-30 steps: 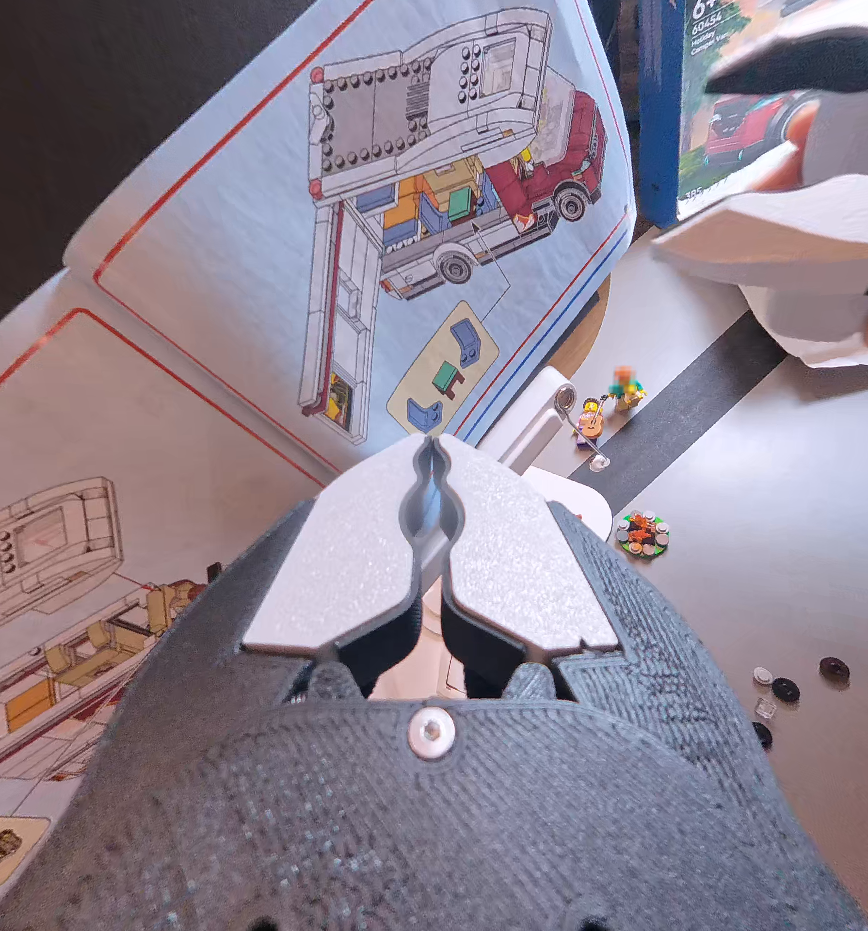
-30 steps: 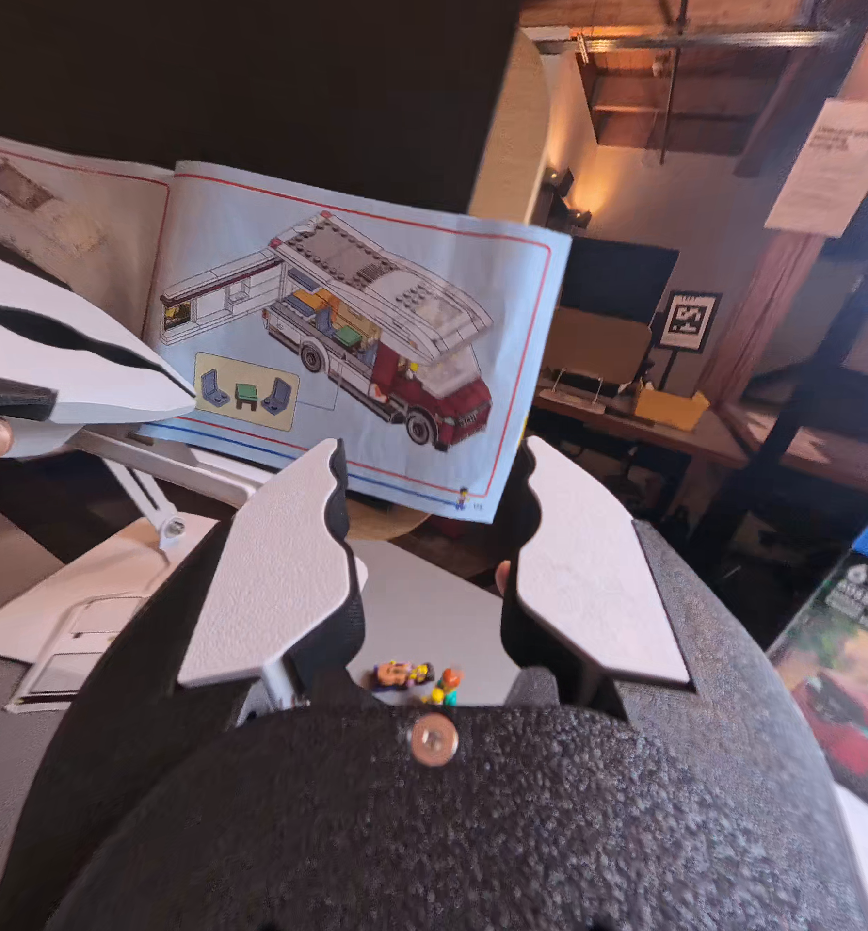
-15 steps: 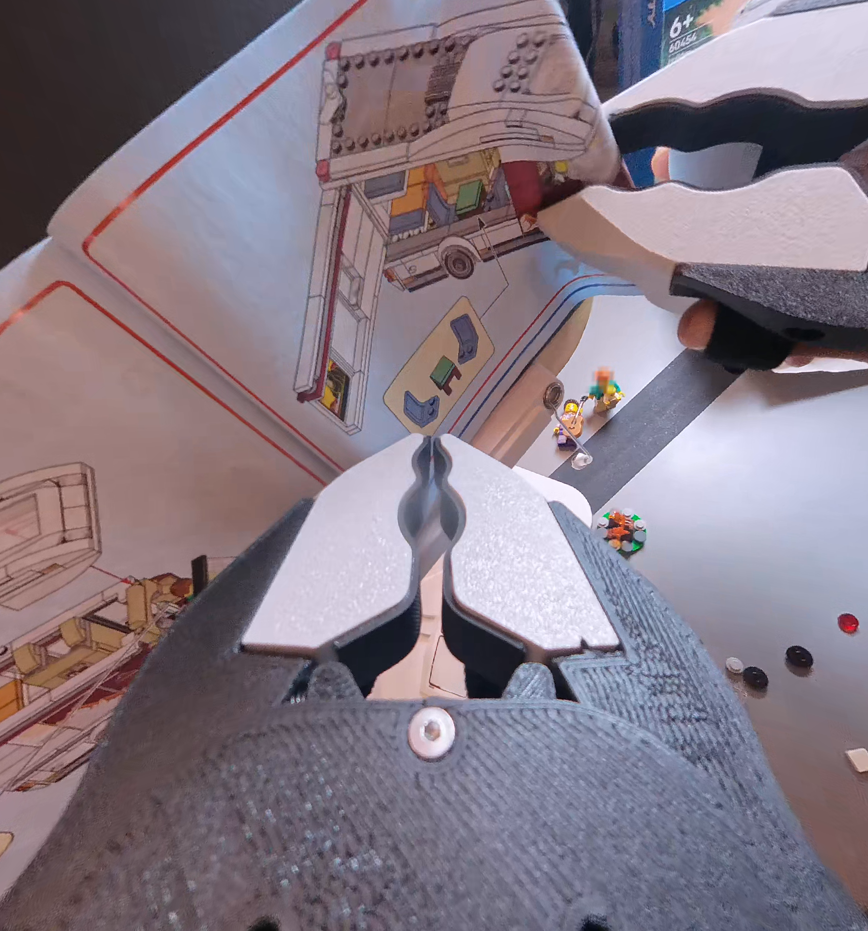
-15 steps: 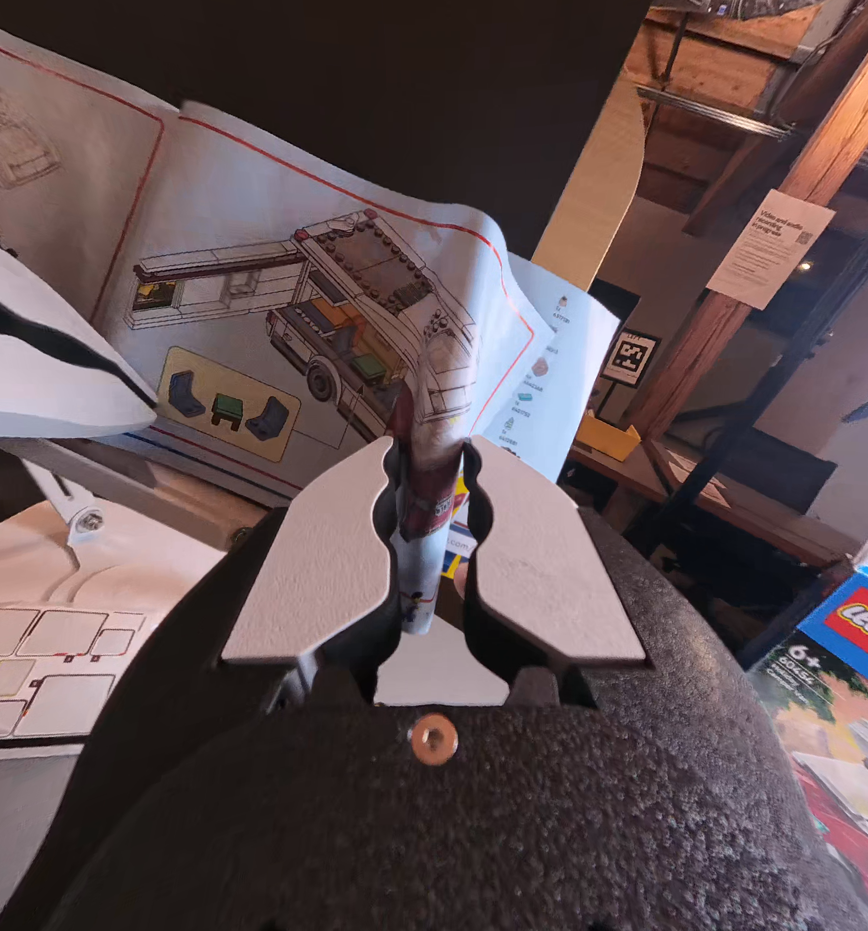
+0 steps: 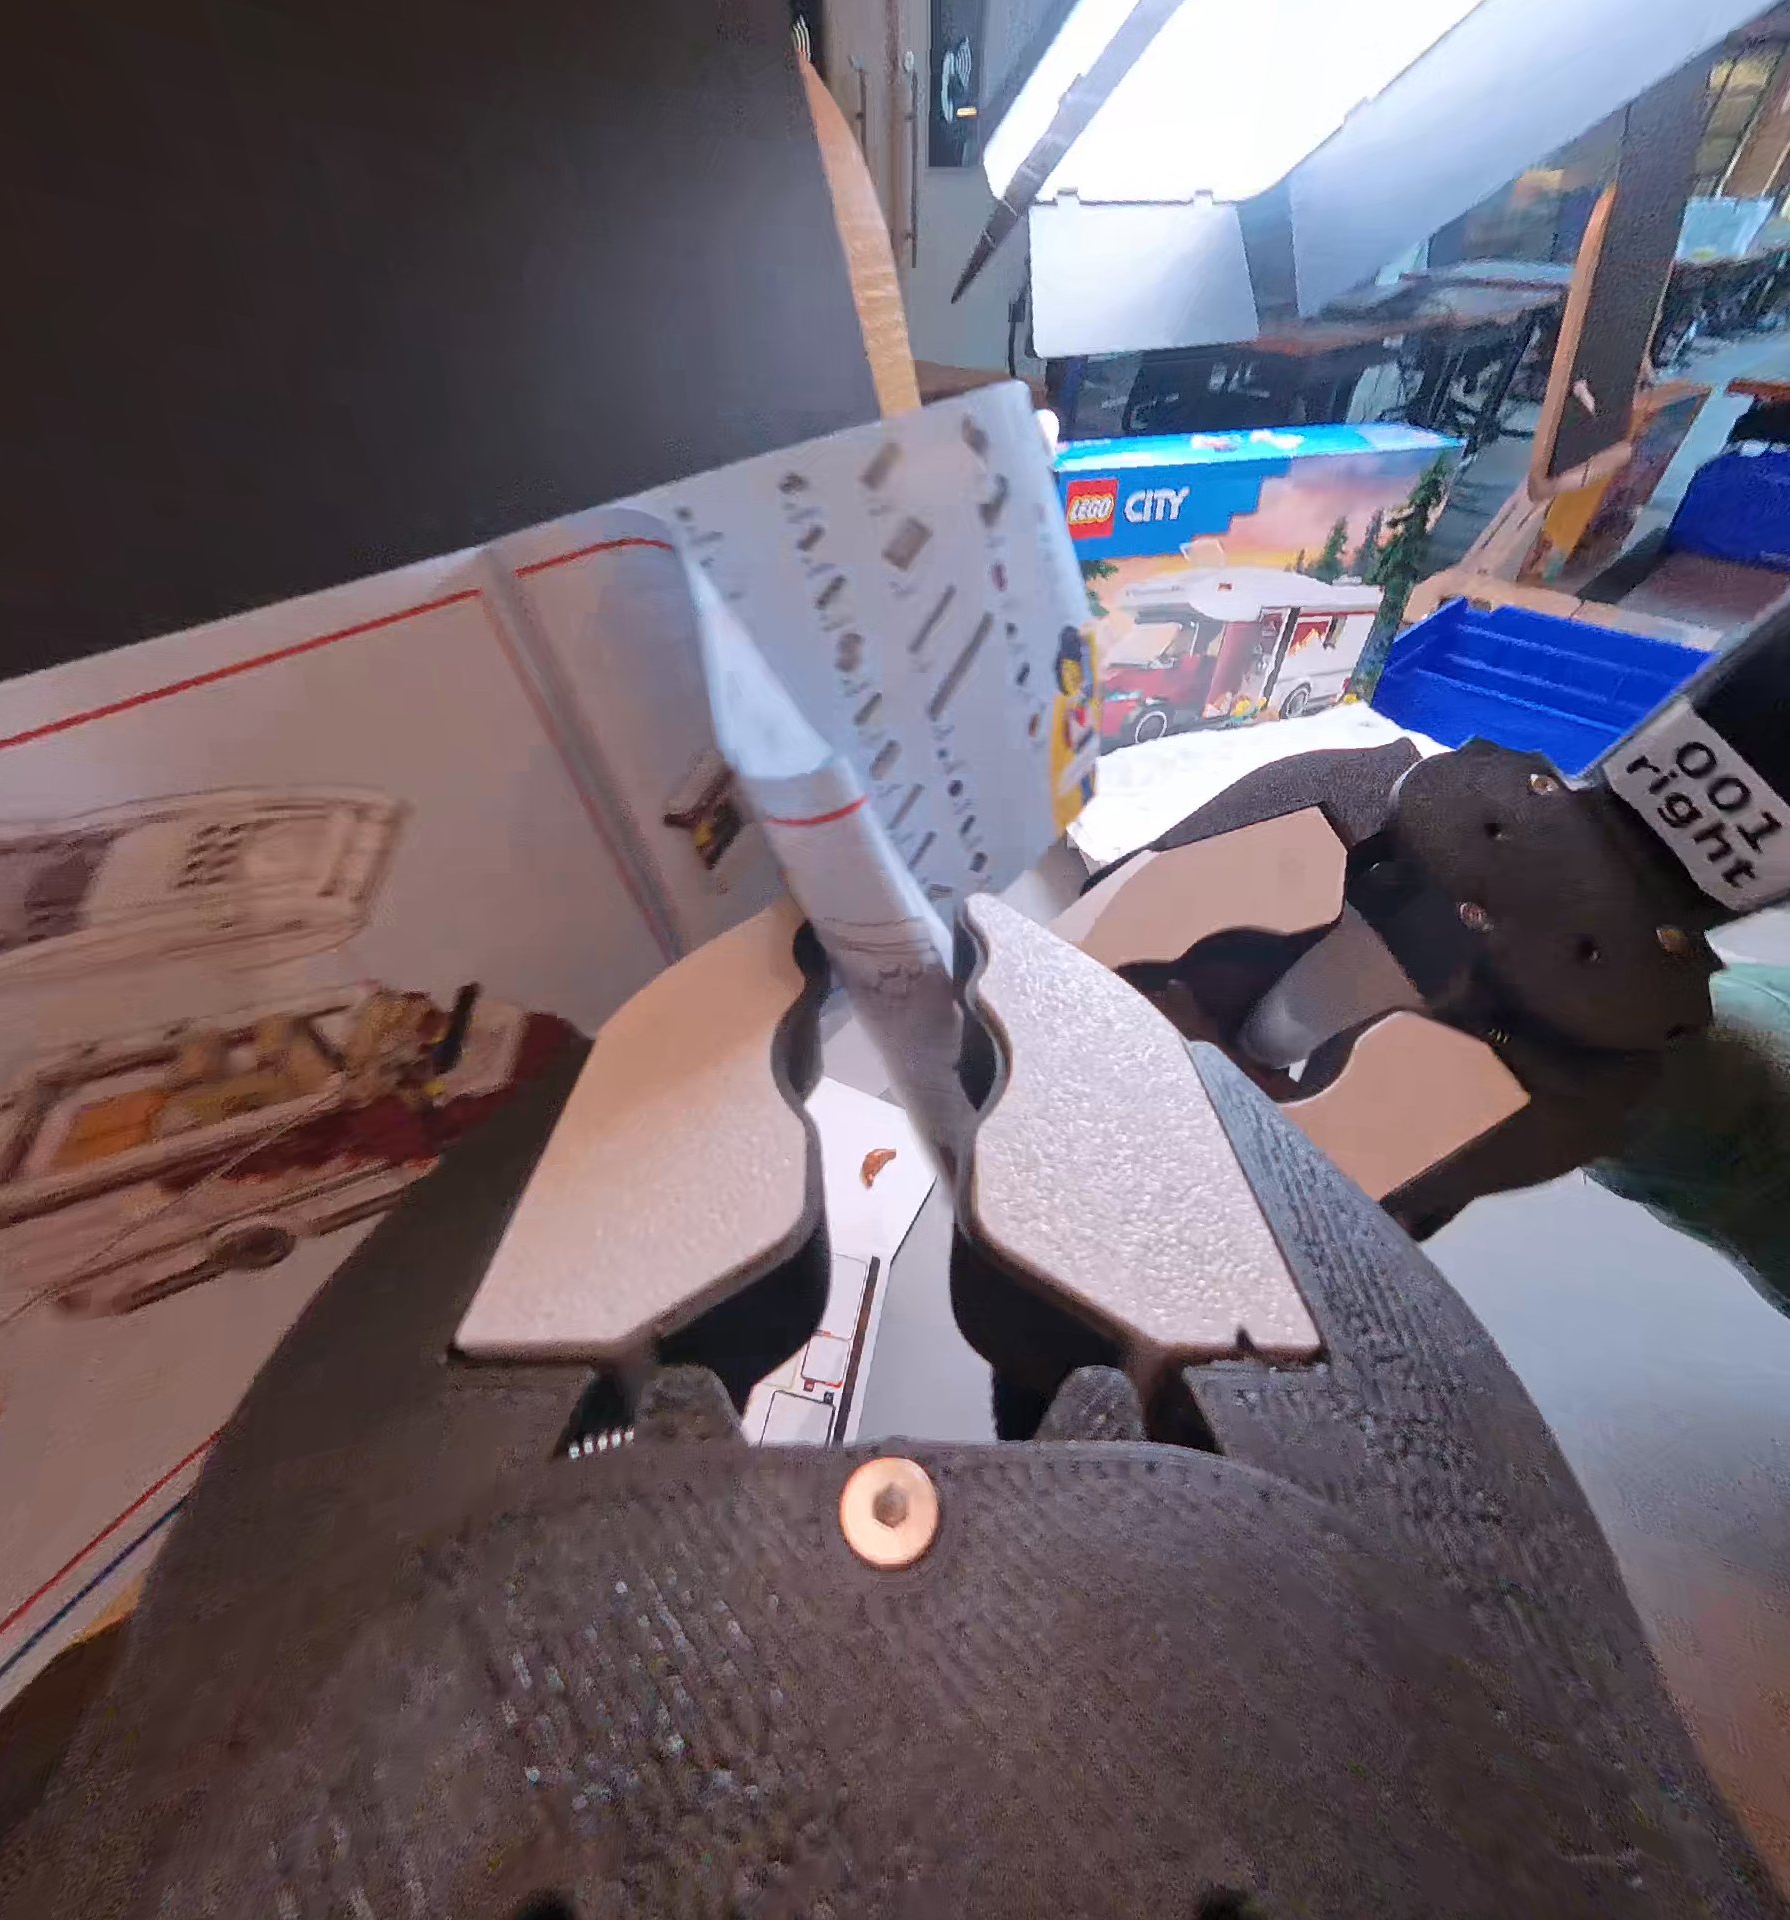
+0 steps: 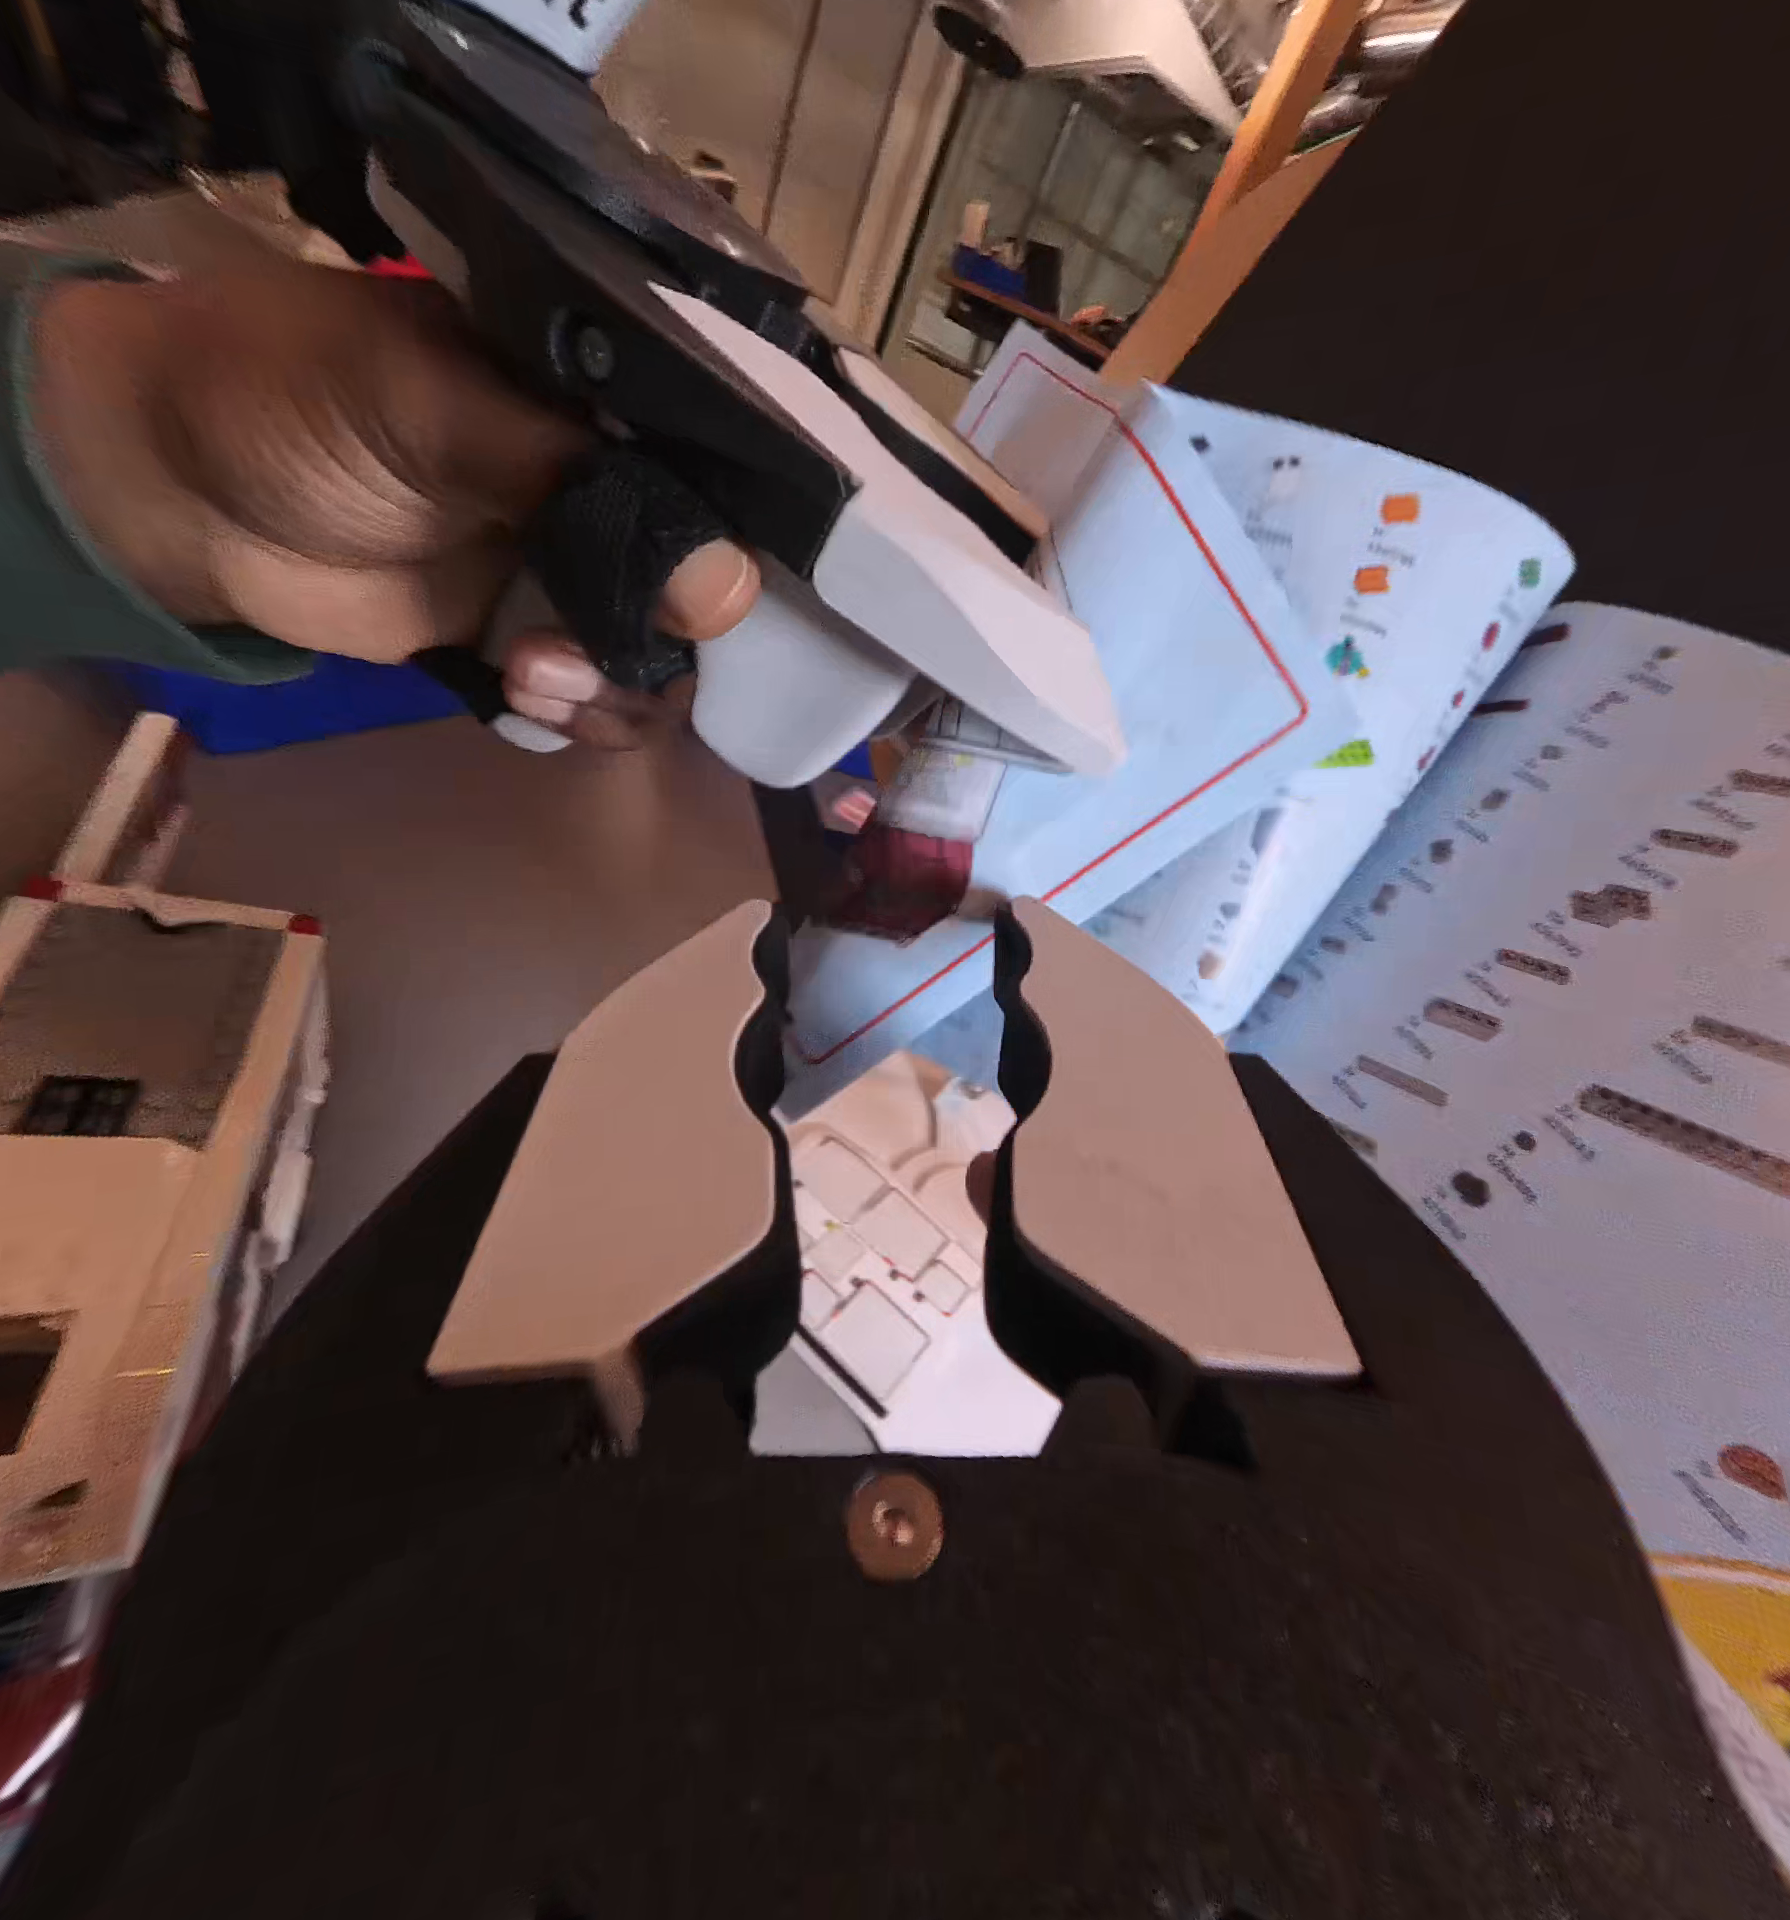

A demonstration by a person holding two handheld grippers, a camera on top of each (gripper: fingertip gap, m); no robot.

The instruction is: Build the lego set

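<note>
An open instruction booklet (image 5: pixel 299 831) stands propped up on a white stand (image 6: pixel 870 1195). One of its pages (image 5: pixel 849 862) is lifted and curled. My left gripper (image 5: pixel 886 925) is open around this page. The page leans on the right-hand pad (image 5: pixel 984 997), with a dark gap at the other pad. The right wrist view shows the left gripper (image 6: pixel 974 732) from the side, its fingers around the curled page (image 6: pixel 1161 644). My right gripper (image 6: pixel 886 914) is open, with the page's lower corner just beyond its tips. It also shows in the left wrist view (image 5: pixel 1182 987), just right of the left gripper.
A toy-set box (image 5: pixel 1244 582) stands behind the booklet, with a blue bin (image 5: pixel 1535 675) to its right. A built white camper model (image 6: pixel 112 1039) sits on the grey table (image 6: pixel 475 831) at the left. A person's hand (image 6: pixel 278 468) holds the left gripper. Some 5 centimeters of space lies between my two pairs of fingers. About 15 centimeters separates my right fingertips from the built white camper model (image 6: pixel 112 1039).
The right gripper shut on the booklet's right-hand page, swung it over towards the left gripper, then opened and let it go. The left gripper, shut before, opened around the page.
</note>
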